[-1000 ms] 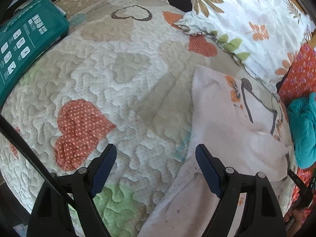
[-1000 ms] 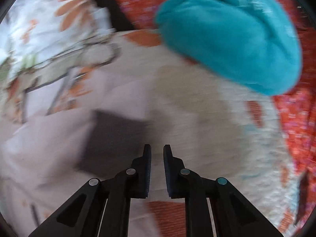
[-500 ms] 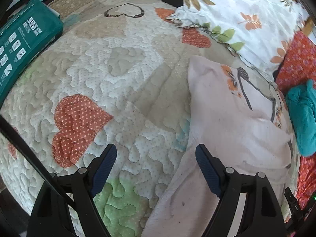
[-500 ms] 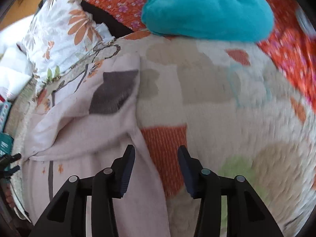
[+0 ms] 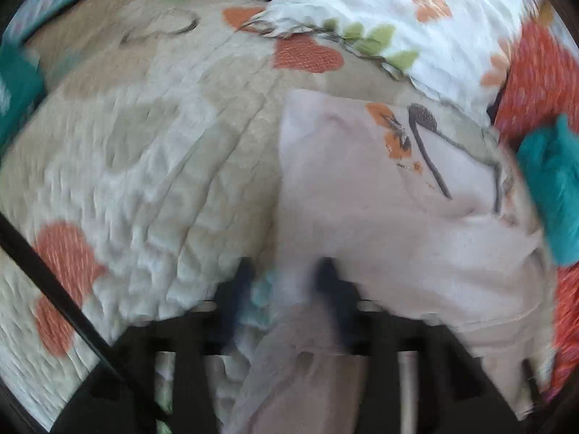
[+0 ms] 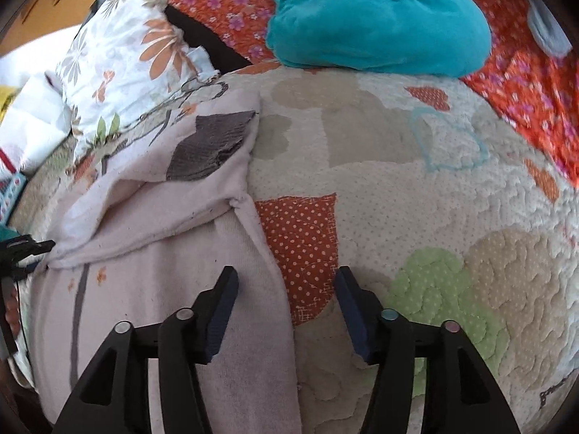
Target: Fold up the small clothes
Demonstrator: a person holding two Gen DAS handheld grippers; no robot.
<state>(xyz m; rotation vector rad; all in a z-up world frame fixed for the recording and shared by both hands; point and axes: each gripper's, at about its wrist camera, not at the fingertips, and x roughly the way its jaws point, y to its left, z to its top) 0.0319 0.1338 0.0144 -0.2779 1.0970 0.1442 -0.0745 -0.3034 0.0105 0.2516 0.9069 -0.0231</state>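
Observation:
A pale pink small garment (image 5: 362,195) with grey and orange print lies spread on the quilted bed cover (image 5: 144,166). In the blurred left wrist view, my left gripper (image 5: 286,278) straddles the garment's left edge with its jaws narrowed but a gap still showing. In the right wrist view the same garment (image 6: 152,253) lies at left, one part folded over with a grey patch. My right gripper (image 6: 286,296) is open over the garment's right edge. The left gripper's tip (image 6: 25,253) shows at the far left.
A teal fleece garment (image 6: 376,21) lies at the far side on an orange floral cloth (image 6: 535,83). A white floral pillow (image 5: 416,21) sits behind the pink garment. A teal package (image 5: 18,86) lies at the left edge.
My left gripper moved right onto the garment's left edge and its jaws narrowed. My right gripper pulled back and opened wide over the right edge.

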